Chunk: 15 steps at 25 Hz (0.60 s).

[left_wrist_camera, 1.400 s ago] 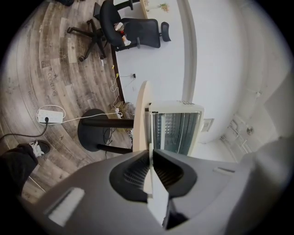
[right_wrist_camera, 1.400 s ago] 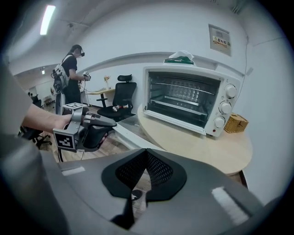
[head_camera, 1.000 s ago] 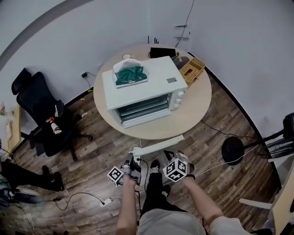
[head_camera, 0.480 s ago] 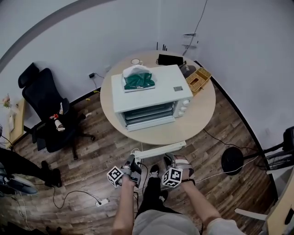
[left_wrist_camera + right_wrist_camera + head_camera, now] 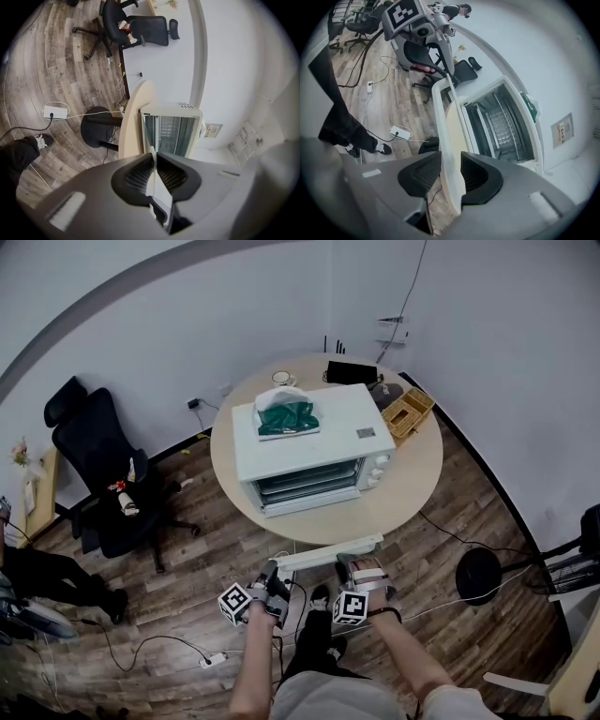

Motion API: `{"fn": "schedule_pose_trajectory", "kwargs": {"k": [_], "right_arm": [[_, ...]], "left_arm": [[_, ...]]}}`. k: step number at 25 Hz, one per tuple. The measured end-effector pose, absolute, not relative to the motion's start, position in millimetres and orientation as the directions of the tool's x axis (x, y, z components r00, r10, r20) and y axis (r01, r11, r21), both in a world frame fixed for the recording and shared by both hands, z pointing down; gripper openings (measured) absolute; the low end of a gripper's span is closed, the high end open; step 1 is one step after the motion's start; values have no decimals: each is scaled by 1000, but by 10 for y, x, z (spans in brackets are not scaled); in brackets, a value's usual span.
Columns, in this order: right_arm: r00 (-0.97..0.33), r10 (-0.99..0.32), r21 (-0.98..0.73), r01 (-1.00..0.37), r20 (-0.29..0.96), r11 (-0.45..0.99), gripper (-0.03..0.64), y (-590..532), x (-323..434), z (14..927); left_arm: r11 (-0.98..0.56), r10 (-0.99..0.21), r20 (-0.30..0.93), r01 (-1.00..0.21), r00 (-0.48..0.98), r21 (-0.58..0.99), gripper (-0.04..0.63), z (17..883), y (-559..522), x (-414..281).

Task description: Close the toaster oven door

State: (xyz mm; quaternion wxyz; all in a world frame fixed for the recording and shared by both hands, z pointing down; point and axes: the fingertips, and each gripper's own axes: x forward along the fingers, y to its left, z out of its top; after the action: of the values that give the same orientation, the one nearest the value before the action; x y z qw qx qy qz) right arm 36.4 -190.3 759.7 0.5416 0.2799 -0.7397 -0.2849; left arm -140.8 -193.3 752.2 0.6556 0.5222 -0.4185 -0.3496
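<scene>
A white toaster oven point(image 5: 305, 442) stands on a round table point(image 5: 403, 493) with its door point(image 5: 328, 552) folded down and the racks showing. The door's white front edge runs between both grippers. My left gripper point(image 5: 272, 582) has the edge point(image 5: 151, 176) pinched between its pads point(image 5: 140, 174), and its jaws are opening slightly. My right gripper point(image 5: 354, 568) straddles the same edge point(image 5: 450, 117), its jaws opening wide and slack around it. The open cavity point(image 5: 499, 124) lies beyond the right gripper point(image 5: 451, 171). The left gripper point(image 5: 424, 33) shows at the door's far end.
A green cloth point(image 5: 288, 416) lies on top of the oven. A wicker basket point(image 5: 410, 413) and a black device point(image 5: 352, 373) sit at the back of the table. A black office chair point(image 5: 103, 484) stands to the left. Cables and a power strip point(image 5: 213, 659) lie on the wooden floor.
The head view has drifted, so oven and table sit higher and further right. The right gripper's cube has shifted a little left and down. Both grippers stay at the door's edge.
</scene>
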Motion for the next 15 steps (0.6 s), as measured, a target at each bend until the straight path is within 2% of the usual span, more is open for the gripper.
{"fn": "schedule_pose_trajectory", "kwargs": {"k": [11, 15], "right_arm": [[-209, -736, 749, -24, 644, 663, 90, -2140, 403, 7501], [-222, -734, 752, -8, 641, 659, 77, -2175, 387, 7408]], "left_arm": [[191, -897, 166, 21, 409, 981, 98, 7365, -2044, -1456], [131, -901, 107, 28, 420, 991, 100, 7141, -2063, -1435]]}}
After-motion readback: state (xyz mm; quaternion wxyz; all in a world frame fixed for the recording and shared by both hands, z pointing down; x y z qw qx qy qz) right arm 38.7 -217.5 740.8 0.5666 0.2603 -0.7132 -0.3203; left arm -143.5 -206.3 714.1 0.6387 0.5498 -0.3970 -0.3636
